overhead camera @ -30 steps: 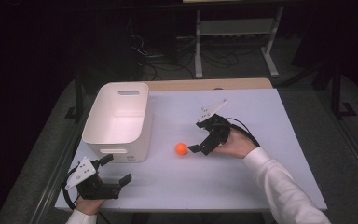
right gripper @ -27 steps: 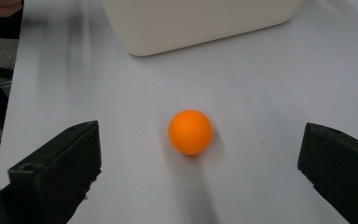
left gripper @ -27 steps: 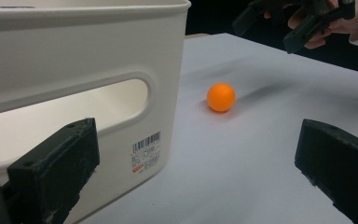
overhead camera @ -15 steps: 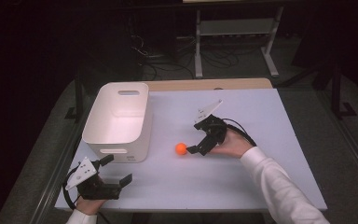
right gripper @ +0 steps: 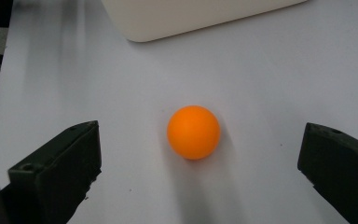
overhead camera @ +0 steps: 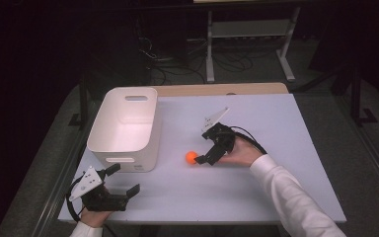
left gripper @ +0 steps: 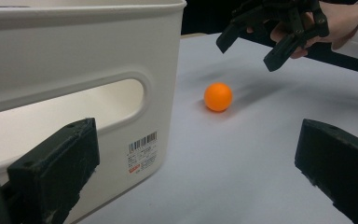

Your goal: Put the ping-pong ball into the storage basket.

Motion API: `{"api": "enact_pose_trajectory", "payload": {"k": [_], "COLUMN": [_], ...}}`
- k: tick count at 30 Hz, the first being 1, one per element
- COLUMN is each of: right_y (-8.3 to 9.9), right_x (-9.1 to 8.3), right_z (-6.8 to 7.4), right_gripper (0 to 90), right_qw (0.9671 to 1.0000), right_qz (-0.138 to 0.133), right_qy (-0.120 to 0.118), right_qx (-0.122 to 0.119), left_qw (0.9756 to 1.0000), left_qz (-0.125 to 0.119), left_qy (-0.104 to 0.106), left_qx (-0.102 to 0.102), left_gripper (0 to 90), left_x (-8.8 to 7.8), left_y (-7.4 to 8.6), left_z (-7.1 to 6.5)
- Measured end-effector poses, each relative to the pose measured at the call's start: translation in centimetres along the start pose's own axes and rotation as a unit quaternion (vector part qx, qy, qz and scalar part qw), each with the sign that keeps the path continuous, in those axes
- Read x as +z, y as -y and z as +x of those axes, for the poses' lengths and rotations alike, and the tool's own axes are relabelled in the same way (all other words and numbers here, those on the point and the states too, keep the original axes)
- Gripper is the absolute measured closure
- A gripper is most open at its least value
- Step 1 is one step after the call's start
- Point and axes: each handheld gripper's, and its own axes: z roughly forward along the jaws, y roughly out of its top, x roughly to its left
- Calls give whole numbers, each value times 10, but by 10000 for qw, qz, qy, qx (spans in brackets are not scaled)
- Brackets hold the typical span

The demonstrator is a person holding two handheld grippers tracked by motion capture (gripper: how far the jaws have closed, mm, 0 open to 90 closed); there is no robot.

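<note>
The orange ball [overhead camera: 191, 157] lies on the table [overhead camera: 286, 128] at the bin's [overhead camera: 123, 129] 3 o'clock, just beside the right gripper [overhead camera: 208, 148], whose jaws stand wide apart with nothing between them. It looks light, hard and smooth, likely to roll; best pinched across its middle. The bin looks empty. The left gripper [overhead camera: 127, 180], at 7 o'clock, is spread too, idle.
</note>
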Motion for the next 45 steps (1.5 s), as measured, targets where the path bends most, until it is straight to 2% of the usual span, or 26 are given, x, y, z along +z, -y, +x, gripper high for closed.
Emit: {"api": "enact_pose_trajectory", "payload": {"k": [2,6,9,10,12,19,20,27,30,43,45], "right_y": [0,-1,-1,-1,-1,-2,-2,-3,-2,-1,-1], "right_x": [2,5,7,8,9,17,18,29,31,44,46], "right_z": [0,-3,-1,-3,-2,-5,-4,-6,-5,-8,-9], "right_gripper": [0,0,0,0,0,0,0,0,0,0,0], "right_qw": [10000,10000,10000,10000,9999,9998,9998,9997,9996,9993,9993], "right_qz": [10,14,26,32,72,101,122,186,236,323,339], "right_qy": [-15,-1,-56,-26,-71,-71,-87,-114,-140,-132,-136], "right_qx": [54,-83,38,-58,7,-149,-94,-125,-34,-125,-39], "left_qw": [10000,10000,10000,10000,10000,10000,10000,10000,10000,10000,10000], "left_qz": [1,1,-13,-4,-9,5,1,13,9,18,22], "left_qy": [1,0,3,-2,-2,10,13,12,11,12,9], "left_qx": [1,8,-5,0,-7,-11,-12,10,12,14,8], "left_gripper": [0,0,0,0,0,0,0,0,0,0,0], "left_x": [0,0,0,0,0,1,1,0,0,0,0], "left_y": [0,0,0,0,0,0,0,0,0,0,0], "left_z": [0,0,0,0,0,-1,-1,-1,-1,-1,-2]}}
